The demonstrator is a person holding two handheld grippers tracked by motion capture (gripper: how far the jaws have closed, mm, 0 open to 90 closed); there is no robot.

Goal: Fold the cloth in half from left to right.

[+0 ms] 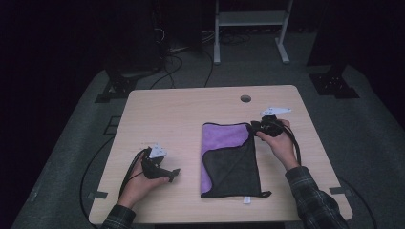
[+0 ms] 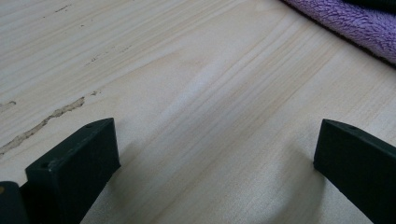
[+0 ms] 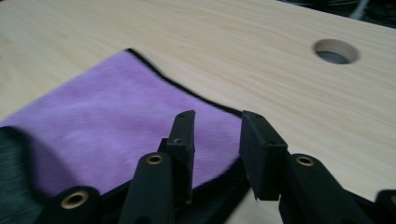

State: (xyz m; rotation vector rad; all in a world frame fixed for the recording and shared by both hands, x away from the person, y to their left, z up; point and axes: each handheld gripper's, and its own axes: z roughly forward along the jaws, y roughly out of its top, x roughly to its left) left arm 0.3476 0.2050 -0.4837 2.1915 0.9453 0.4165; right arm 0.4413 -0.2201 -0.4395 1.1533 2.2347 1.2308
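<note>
Purple towel cut off at left gripper view's top-right corner.

Black tool with brass screws; dark plaid sleeves.

I see a purple fleece towel with dark grey backing lying folded right of centre, one grey flap turned diagonally over.

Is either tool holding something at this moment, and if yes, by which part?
Nothing is held. The right tool stands open over the far right corner of the purple cloth, its pads not pressing it. The left tool is open above bare table.
</note>
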